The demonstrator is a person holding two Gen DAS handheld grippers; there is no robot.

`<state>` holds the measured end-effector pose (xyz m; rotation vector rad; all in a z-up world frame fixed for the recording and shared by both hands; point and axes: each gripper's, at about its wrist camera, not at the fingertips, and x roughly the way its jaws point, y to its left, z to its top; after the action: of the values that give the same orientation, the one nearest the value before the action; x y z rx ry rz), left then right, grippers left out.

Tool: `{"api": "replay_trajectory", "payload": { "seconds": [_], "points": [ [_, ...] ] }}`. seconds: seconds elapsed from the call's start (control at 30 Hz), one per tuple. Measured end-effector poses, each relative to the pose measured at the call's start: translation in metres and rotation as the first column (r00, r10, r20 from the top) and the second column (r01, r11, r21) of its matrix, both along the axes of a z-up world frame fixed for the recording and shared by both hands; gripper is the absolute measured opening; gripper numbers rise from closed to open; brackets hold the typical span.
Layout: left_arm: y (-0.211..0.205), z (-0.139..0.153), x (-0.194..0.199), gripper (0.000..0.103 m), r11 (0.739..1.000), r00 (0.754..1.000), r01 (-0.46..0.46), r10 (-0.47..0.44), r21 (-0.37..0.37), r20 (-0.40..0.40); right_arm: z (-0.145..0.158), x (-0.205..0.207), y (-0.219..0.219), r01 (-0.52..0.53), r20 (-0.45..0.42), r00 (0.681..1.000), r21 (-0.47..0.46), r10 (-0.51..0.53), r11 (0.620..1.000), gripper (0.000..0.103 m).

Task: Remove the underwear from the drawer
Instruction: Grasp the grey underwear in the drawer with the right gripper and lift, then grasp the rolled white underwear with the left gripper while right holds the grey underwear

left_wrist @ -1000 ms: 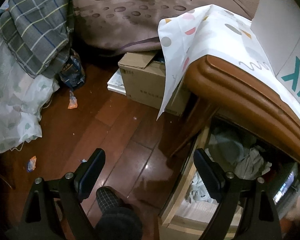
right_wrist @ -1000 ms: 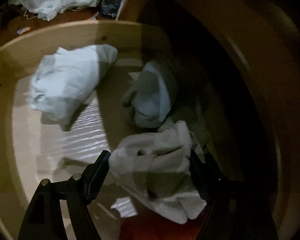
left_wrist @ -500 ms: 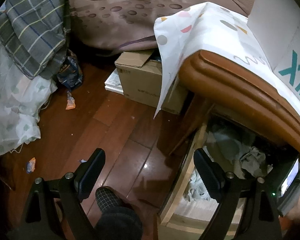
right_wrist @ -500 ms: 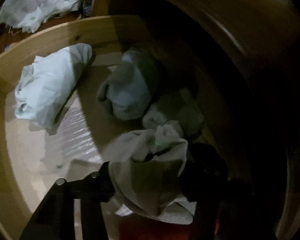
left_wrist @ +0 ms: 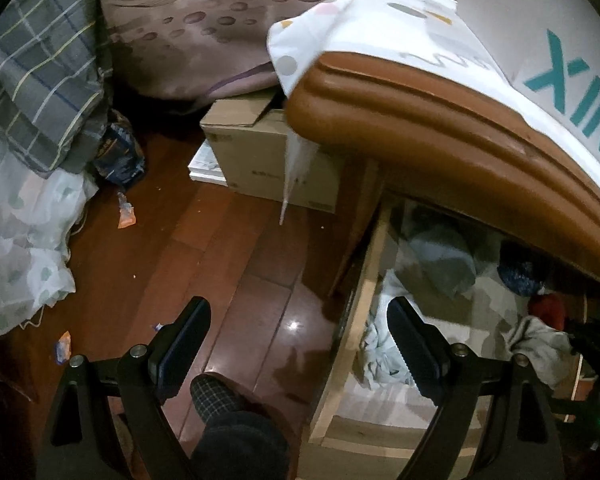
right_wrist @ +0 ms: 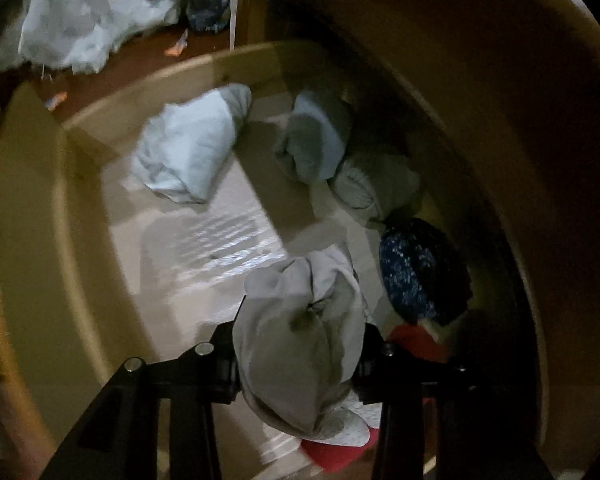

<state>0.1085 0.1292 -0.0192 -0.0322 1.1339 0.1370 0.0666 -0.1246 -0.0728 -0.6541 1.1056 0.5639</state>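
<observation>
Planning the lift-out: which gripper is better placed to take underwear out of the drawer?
Right. The right gripper is closing on grey underwear in the drawer; the left gripper hangs empty over the drawer's edge.

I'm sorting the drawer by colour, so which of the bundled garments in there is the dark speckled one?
The navy, white-flecked bundle at the drawer's right side, under the cabinet's overhang. The other rolled garments are pale blue, grey or whitish.
</observation>
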Motion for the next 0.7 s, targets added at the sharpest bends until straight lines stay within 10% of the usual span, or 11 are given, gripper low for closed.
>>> {"api": "replay_trajectory", "payload": {
  "seconds": [0.3, 0.5, 0.7],
  "points": [
    [-0.025, -0.009, -0.001, 0.088, 0.996, 0.995, 0.093, -0.093, 0.011, -0.021, 0.041, -0.021, -0.027, 0.241, 0.008, 0.968, 0.25, -0.251, 0.938, 0.04],
    [-0.049, -0.025, -0.001, 0.088, 0.987, 0.983, 0.159, -0.16, -0.019, -0.085, 0.052, -0.033, -0.072, 0.464, -0.053, 0.864, 0.47, -0.501, 0.751, 0.04],
    [-0.067, -0.043, 0.002, 0.088, 0.982, 0.971, 0.164, -0.178, -0.096, -0.161, 0.06, -0.043, -0.103, 0.53, -0.066, 0.8, 0.546, -0.597, 0.65, 0.04]
  ]
}}
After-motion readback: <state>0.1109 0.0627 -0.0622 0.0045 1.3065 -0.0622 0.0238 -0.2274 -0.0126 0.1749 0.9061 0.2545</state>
